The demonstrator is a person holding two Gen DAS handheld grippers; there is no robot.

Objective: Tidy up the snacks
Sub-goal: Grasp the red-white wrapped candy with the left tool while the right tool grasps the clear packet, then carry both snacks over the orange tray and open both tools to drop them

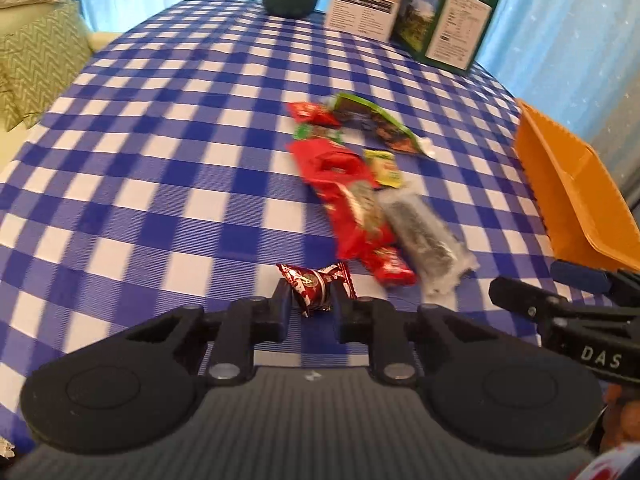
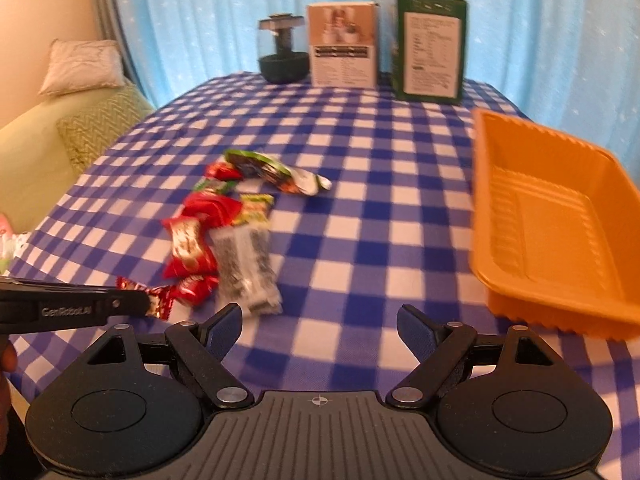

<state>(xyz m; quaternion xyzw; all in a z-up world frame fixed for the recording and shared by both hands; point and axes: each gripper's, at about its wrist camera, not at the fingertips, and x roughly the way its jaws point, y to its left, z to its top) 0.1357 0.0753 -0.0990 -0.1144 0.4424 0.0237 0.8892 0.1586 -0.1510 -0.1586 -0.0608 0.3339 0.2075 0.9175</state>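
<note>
My left gripper (image 1: 312, 300) is shut on a small red-and-white wrapped candy (image 1: 314, 288), low over the blue checked tablecloth (image 1: 160, 160). The same candy (image 2: 160, 300) shows at that gripper's tip in the right wrist view. Just beyond lies a pile of snacks: a long red packet (image 1: 344, 196), a clear packet with dark contents (image 1: 424, 236), a small red bar (image 1: 388, 268), a yellow-green sachet (image 1: 384, 166) and a green-edged dark packet (image 1: 376, 124). My right gripper (image 2: 320, 320) is open with only cloth between its fingers, to the right of the pile. An orange tray (image 2: 548, 220) sits at the right.
At the table's far edge stand a dark jar (image 2: 284, 56), a white box (image 2: 344, 50) and a green box (image 2: 432, 50), with a blue curtain behind them. A green sofa with cushions (image 2: 92, 136) lies beyond the table's left edge.
</note>
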